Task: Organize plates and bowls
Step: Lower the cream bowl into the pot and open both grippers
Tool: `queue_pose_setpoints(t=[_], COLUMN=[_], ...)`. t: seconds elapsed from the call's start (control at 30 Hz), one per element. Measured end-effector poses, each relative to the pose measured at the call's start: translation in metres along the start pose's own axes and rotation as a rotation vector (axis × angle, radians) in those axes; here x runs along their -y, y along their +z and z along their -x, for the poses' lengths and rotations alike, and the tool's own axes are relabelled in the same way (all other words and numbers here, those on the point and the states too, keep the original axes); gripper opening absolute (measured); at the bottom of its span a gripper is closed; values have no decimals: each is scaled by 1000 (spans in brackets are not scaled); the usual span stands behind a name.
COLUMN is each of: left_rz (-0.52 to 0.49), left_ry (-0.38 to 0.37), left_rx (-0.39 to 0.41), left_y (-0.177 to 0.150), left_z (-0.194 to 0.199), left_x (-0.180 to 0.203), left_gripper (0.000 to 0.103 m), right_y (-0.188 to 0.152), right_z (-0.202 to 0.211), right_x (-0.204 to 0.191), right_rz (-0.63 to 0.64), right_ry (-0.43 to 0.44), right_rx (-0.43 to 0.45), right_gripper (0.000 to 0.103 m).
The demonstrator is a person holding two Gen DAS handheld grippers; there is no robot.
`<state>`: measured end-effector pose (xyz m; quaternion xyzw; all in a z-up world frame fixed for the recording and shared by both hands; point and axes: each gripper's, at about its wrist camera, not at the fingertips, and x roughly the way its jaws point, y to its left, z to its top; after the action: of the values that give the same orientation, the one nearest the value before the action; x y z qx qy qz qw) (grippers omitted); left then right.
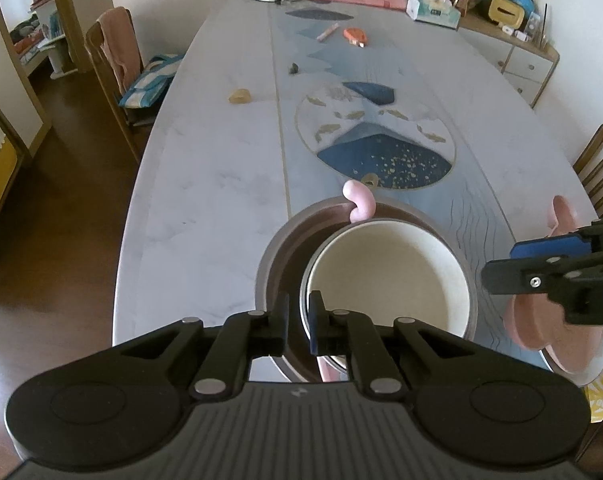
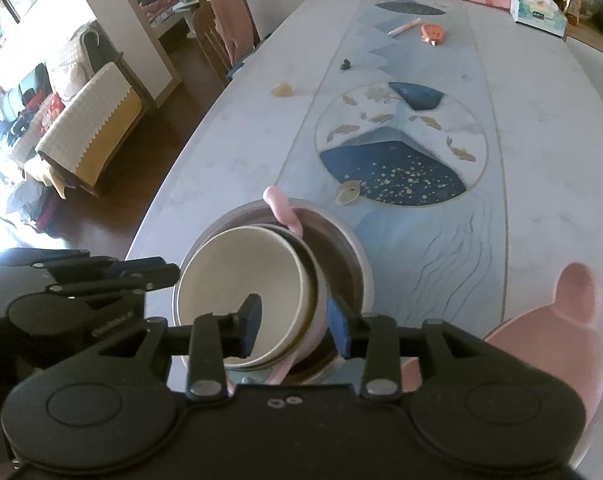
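Left gripper [image 1: 298,322] fingers narrow, nearly shut, empty, astride the near rim of the cream bowl [image 1: 385,276]; right gripper [image 2: 295,330] fingers parted either side of the same bowl's right wall, pads not seen pressing. Cream bowl: round, smooth, matte-glazed, thin dark-edged rim, nested tilted in a pink handled bowl [image 2: 285,216] inside a wide brown-lined bowl [image 2: 341,264], near centre of the marbled table [image 1: 205,208]; likely stiff, slippery, chip-prone, light; best pinched at the rim. Pink eared plate [image 2: 557,320] near right: likely light plastic.
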<state>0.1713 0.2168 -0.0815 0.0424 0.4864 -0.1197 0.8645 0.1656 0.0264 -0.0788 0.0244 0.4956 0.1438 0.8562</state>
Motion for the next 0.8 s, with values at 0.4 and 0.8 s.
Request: queue_pose_setpoints(t=[0.4, 0.8], left_rz=[29, 70], left_ry=[-52, -47], left_rx=[33, 81], left_y=[-3, -11], left_z=[12, 11], left_x=[-9, -22], left_gripper=[13, 71], right_y=[-6, -20], right_z=[14, 23], right_x=[16, 32], right_rz=[-4, 24], right_ry=[30, 30], right_rx=[52, 138], right_gripper=[62, 84])
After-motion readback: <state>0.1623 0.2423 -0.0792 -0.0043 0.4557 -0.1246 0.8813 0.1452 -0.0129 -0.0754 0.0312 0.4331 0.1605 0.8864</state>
